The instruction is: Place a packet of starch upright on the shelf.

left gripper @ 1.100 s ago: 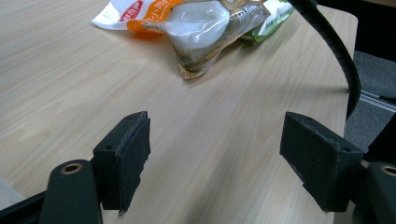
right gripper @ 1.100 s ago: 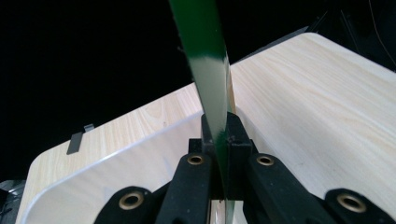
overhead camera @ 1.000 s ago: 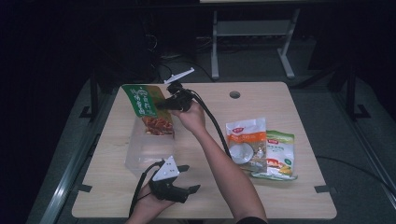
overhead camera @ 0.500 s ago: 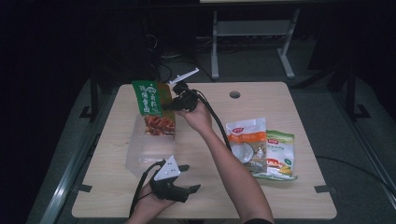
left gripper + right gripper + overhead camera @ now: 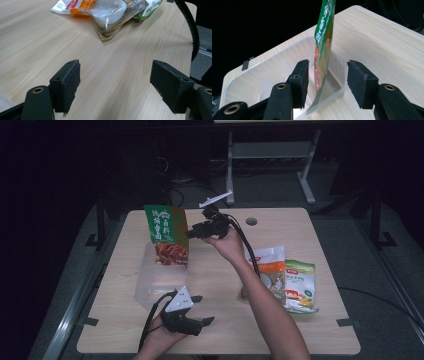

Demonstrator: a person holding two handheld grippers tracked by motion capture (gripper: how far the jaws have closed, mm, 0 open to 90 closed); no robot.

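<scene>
the green snack pouch (image 5: 167,234) stands upright in the far end of the clear plastic bin (image 5: 150,285), its bottom edge inside the bin and its top leaning a little to the left in the high view. in the right gripper view the pouch (image 5: 323,50) sits edge-on between the two jaws with a gap on either side, neither pad pressing it; the right gripper (image 5: 192,234) has just been opening, and now stands about half open just beside the pouch. the left gripper (image 5: 199,310) rests near the table's front edge, jaws wide apart with nothing between them. two more snack bags (image 5: 280,277) lie flat on the table (image 5: 320,330) to the right.
</scene>
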